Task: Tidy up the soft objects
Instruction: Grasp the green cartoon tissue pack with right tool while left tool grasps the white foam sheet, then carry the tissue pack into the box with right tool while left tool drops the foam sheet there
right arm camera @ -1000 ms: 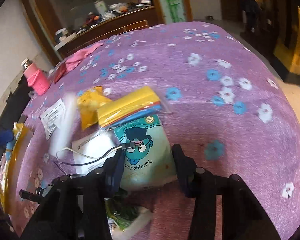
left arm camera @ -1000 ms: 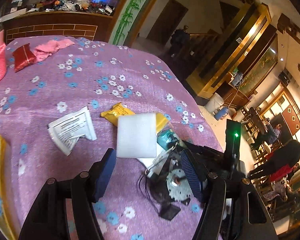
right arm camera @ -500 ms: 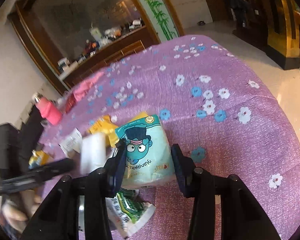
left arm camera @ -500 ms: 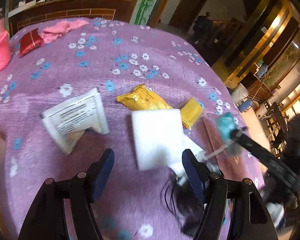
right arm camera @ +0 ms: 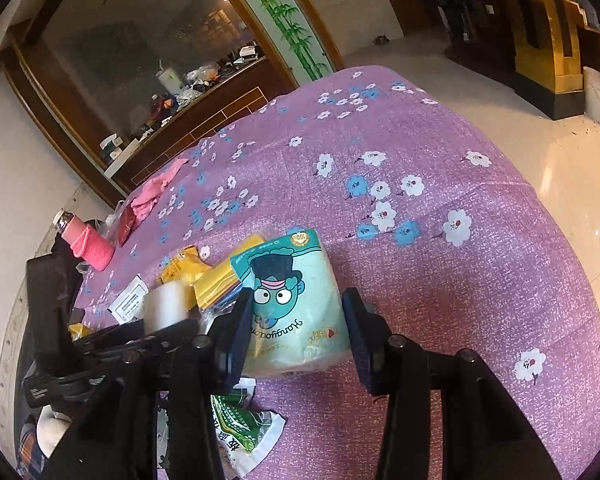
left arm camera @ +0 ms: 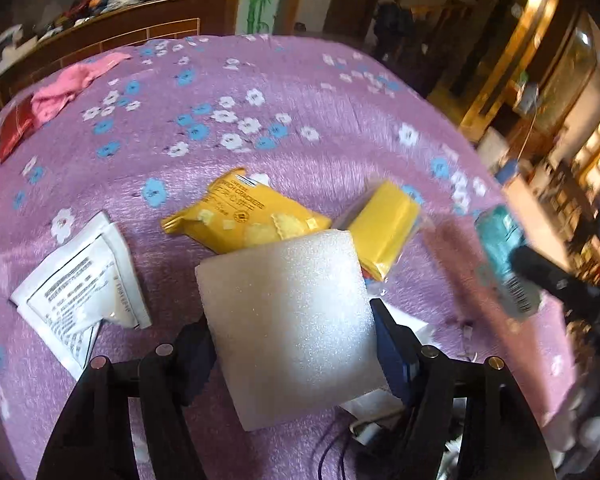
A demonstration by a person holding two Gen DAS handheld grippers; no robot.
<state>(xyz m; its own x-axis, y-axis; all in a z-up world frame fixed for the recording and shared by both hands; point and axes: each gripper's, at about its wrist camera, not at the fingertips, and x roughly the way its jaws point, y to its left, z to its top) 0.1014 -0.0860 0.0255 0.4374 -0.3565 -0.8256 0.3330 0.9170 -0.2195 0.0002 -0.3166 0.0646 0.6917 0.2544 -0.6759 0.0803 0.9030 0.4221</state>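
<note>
A white foam block (left arm camera: pixel 288 312) sits between the pads of my left gripper (left arm camera: pixel 292 340), which is shut on it just above the purple flowered tablecloth (left arm camera: pixel 260 80). My right gripper (right arm camera: pixel 296 320) is shut on a teal tissue pack (right arm camera: pixel 288 280) printed with a cartoon face, held clear of the cloth. In the left wrist view that tissue pack (left arm camera: pixel 504 256) shows blurred at the right. In the right wrist view the foam block (right arm camera: pixel 166 304) shows at the left, beside the pack.
A yellow cracker packet (left arm camera: pixel 244 216), a yellow bag in clear plastic (left arm camera: pixel 384 224) and a white printed sachet (left arm camera: pixel 80 288) lie ahead of the foam. A pink cloth (left arm camera: pixel 68 88) and red pouch (left arm camera: pixel 16 128) lie far left. A green-and-white packet (right arm camera: pixel 240 424) lies below the right gripper. The table's right edge drops to the floor.
My left gripper has carried the foam block lower and nearer the yellow packets. My right gripper has lifted the tissue pack off the cloth and rolled a little.
</note>
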